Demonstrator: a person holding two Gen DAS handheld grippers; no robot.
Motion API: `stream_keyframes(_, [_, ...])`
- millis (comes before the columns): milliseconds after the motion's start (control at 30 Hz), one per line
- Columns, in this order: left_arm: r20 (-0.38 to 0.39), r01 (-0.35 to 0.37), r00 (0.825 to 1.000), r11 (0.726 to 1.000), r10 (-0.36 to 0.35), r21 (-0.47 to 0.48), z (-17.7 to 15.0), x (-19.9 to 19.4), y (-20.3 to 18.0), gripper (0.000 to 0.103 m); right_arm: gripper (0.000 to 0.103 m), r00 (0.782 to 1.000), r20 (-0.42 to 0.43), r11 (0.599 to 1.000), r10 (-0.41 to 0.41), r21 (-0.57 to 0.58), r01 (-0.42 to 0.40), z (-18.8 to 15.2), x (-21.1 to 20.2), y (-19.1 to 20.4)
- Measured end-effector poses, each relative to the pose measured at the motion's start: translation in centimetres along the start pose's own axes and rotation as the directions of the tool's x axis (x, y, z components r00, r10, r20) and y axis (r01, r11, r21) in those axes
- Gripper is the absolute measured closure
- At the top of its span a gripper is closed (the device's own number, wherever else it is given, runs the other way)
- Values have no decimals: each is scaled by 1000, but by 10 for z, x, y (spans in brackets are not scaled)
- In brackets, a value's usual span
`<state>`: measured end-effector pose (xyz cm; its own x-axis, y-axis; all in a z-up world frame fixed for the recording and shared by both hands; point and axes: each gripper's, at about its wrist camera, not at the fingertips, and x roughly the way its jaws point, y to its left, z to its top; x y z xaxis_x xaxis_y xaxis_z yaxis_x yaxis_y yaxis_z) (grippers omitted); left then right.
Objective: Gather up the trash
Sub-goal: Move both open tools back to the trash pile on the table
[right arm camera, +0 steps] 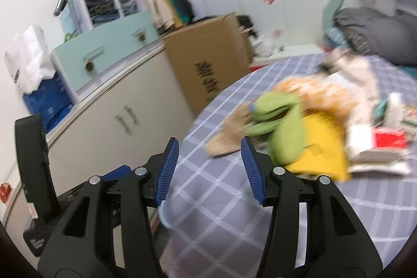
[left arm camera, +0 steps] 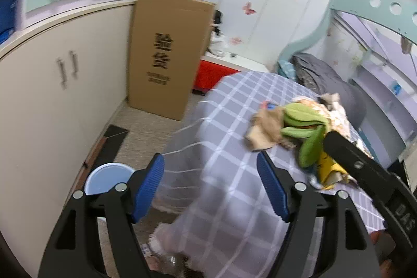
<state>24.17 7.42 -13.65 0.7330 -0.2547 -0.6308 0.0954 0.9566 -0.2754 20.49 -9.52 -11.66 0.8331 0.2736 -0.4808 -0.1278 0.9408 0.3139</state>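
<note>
A heap of trash lies on the checked bed cover (left arm camera: 229, 121): green wrappers (left arm camera: 305, 132), a yellow packet (right arm camera: 323, 145), brown paper (right arm camera: 226, 140) and a red and white box (right arm camera: 378, 142). My left gripper (left arm camera: 209, 166) hangs open over the bed's corner, short of the heap, with nothing between its blue pads. My right gripper (right arm camera: 209, 147) is also open and empty, with its tips just short of the brown paper. A pale blue bin (left arm camera: 108, 177) stands on the floor beside the bed, to the left of my left gripper.
White cupboards (left arm camera: 65, 85) run along the left wall, with a tall cardboard box (left arm camera: 166, 54) at their end. A red chest (left arm camera: 211, 74) sits beyond the bed, grey bedding (left arm camera: 320, 74) at its head. The floor strip between cupboard and bed is narrow.
</note>
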Motion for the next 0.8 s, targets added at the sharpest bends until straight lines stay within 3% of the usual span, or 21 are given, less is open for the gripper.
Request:
stream_keyframes(233, [-52, 58, 997, 997, -56, 41, 13, 37, -42, 31, 53, 997, 19, 997, -68, 34, 67, 13, -10, -42])
stream_keyframes(400, [-84, 23, 996, 996, -16, 90, 21, 62, -62, 32, 53, 997, -3, 995, -78, 58, 78, 18, -8, -67])
stream_keyframes(600, [-128, 53, 991, 998, -47, 40, 36, 88, -60, 34, 53, 997, -15, 995, -80, 59, 81, 21, -5, -84])
stream_keyframes(667, [-157, 61, 986, 998, -56, 25, 39, 100, -61, 47, 52, 997, -19, 995, -76, 63, 77, 22, -3, -86])
stream_keyframes(733, [-171, 82, 982, 997, -83, -12, 42, 110, -60, 53, 52, 997, -29, 995, -74, 61, 76, 22, 0, -89])
stream_keyframes(767, [-171, 69, 983, 998, -70, -8, 42, 112, -60, 65, 52, 997, -31, 995, -74, 62, 75, 23, 1, -89])
stream_keyframes(800, [-180, 65, 982, 998, -64, -1, 42, 114, -61, 86, 52, 997, -36, 995, -73, 62, 75, 23, 3, -90])
